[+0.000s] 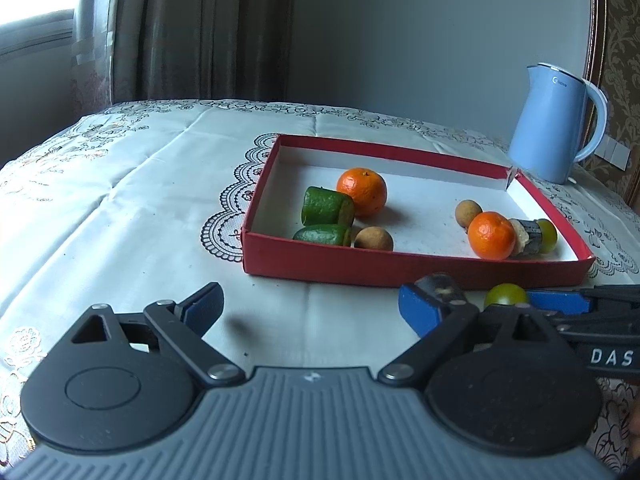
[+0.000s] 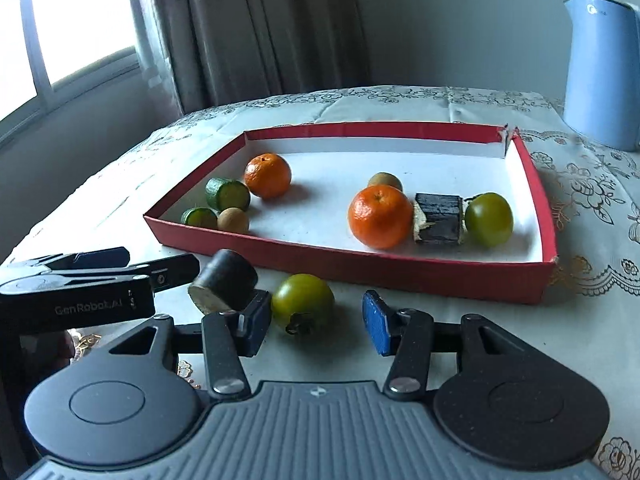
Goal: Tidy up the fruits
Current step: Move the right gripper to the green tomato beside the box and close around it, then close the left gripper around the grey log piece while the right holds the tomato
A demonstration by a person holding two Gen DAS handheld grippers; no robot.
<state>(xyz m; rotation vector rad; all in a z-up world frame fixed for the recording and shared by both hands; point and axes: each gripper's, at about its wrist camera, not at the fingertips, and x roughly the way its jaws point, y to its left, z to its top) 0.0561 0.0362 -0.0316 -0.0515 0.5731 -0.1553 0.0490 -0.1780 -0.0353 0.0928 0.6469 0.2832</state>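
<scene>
A red tray [image 2: 360, 270] [image 1: 360, 268] holds two oranges [image 2: 380, 216] [image 1: 362, 191], two cucumber pieces [image 2: 228, 194], two brown longans [image 2: 233, 220], a dark sugarcane piece [image 2: 438, 219] and a green tomato [image 2: 489, 219]. On the cloth in front of the tray lie another green tomato [image 2: 303, 300] [image 1: 506, 294] and a dark sugarcane piece [image 2: 224, 282] [image 1: 440, 286]. My right gripper [image 2: 316, 322] is open, its fingers on either side of the loose tomato. My left gripper [image 1: 310, 304] is open and empty, with the sugarcane piece just beyond its right finger.
A blue electric kettle [image 1: 556, 124] [image 2: 600, 72] stands behind the tray at the right. A white embroidered cloth [image 1: 140, 200] covers the table. Curtains and a window are at the back left.
</scene>
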